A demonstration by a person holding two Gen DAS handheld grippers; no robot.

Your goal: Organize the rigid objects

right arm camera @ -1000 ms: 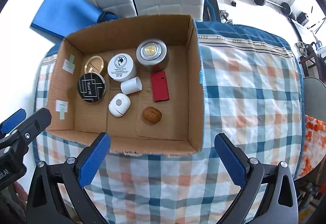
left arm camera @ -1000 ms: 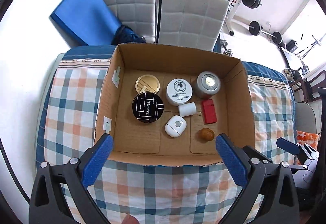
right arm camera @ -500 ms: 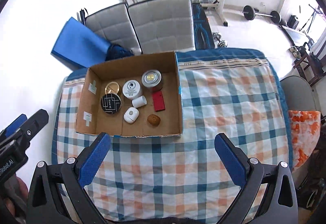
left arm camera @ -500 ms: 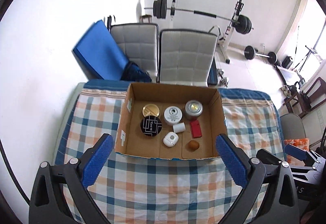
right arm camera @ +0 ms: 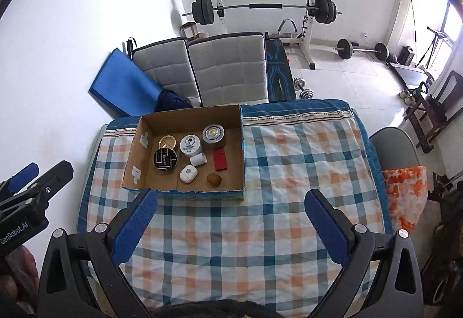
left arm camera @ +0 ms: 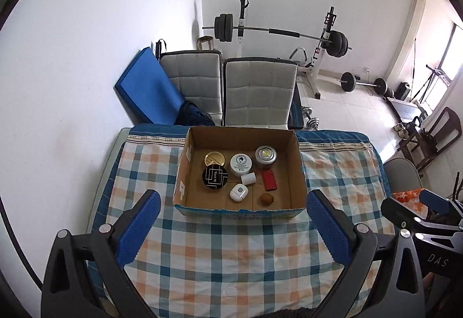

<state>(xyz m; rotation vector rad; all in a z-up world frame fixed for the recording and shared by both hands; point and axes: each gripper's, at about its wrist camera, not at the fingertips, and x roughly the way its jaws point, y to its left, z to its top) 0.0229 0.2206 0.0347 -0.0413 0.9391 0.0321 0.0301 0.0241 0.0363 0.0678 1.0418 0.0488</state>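
A cardboard box (left arm camera: 298, 167) (right arm camera: 242, 153) stands on the checked cloth at the table's far side. It holds several items: a black round tin (left arm camera: 214, 177), a gold lid (left arm camera: 214, 158), a white jar (left arm camera: 240, 164), a silver tin (left arm camera: 265, 155), a white cylinder (left arm camera: 249, 179), a red block (left arm camera: 269, 179), a white case (left arm camera: 238, 192) and a brown nut (left arm camera: 266, 198). My left gripper (left arm camera: 230, 227) is open and empty, high above the near cloth. My right gripper (right arm camera: 230, 224) is open and empty too, well back from the box.
The checked tablecloth (left arm camera: 231, 254) covers the table. Two grey padded chairs (left arm camera: 257, 92) and a blue mat (left arm camera: 147, 92) stand behind it. A barbell rack (left arm camera: 277, 31) is at the far wall. A grey chair (right arm camera: 396, 147) with an orange cloth (right arm camera: 405, 196) sits on the right.
Both grippers have pulled up and back from the box, so it looks much smaller now. Both stay open and empty. The items in the box have not moved.
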